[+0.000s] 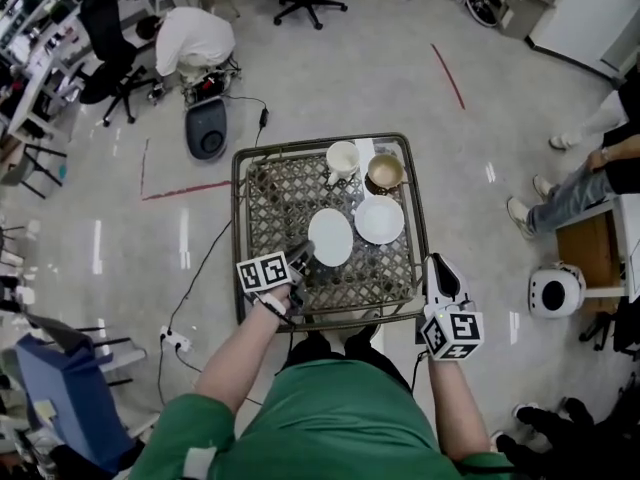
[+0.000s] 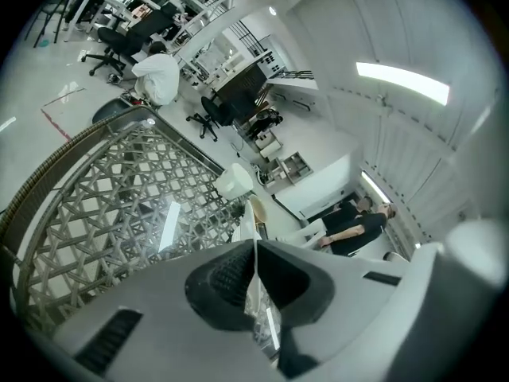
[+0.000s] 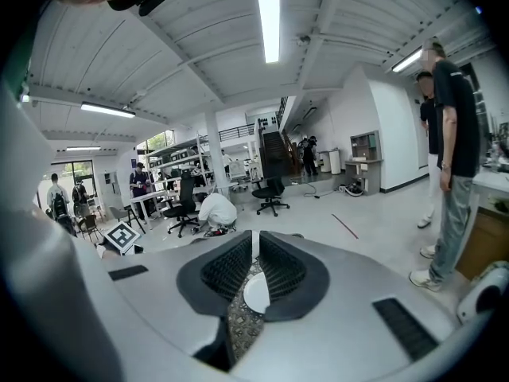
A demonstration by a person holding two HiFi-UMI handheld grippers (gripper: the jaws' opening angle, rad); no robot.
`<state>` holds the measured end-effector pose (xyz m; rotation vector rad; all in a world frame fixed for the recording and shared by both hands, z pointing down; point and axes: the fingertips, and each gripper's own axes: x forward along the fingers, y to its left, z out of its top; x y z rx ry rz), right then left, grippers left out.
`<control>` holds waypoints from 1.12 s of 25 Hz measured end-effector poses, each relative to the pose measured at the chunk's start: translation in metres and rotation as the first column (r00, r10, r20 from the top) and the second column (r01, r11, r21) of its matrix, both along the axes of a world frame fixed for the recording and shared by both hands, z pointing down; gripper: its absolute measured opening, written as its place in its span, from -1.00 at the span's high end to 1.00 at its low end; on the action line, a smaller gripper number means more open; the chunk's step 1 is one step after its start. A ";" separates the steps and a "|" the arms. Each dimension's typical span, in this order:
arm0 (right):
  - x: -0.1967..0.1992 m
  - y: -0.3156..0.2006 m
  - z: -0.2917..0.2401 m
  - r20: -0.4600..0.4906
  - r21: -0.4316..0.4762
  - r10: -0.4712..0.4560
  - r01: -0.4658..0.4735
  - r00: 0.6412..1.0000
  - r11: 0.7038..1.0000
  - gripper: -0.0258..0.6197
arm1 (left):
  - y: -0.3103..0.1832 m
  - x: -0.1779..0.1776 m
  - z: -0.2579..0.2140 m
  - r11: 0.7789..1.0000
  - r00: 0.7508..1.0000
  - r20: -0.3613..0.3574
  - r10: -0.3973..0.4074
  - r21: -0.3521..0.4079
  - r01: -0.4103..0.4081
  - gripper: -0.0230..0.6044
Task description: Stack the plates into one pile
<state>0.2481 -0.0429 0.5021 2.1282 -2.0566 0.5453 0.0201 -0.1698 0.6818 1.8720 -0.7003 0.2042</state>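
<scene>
1. Green shirt [image 1: 330,423] and two forearms fill the foot of the head view, each hand bearing a gripper with its marker cube.
2. Left gripper [image 1: 302,257] is clamped on the near-left rim of a white plate [image 1: 331,237]. The left gripper view shows that thin rim edge-on, pinched between the closed pads.
3. From that grip, the white plate reaches away over the middle of the lattice tabletop [image 1: 272,208]. Whether it is clear of the surface cannot be told.
4. Just beside it on the right, a little farther back, lies a second white plate [image 1: 380,220]. Whether the two rims touch cannot be told.
5. Beyond both plates, near the far edge, stand a white cup [image 1: 342,157] and, to its right, a brown bowl [image 1: 385,172].
6. Right gripper [image 1: 438,266] hangs off the tabletop's near right corner, well apart from both plates. Its jaws are closed to a bare slit with nothing between them.
</scene>
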 end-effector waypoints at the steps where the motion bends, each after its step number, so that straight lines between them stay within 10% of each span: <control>1: 0.007 0.002 0.000 0.001 -0.001 0.008 -0.008 1.000 1.000 0.77 | -0.001 0.009 -0.001 1.000 1.000 -0.004 0.008 0.003 -0.008 0.83; 28: 0.123 0.035 0.047 -0.001 -0.147 0.107 -0.106 0.994 0.983 0.78 | -0.026 0.185 0.055 0.985 0.988 -0.038 0.152 -0.073 -0.155 0.83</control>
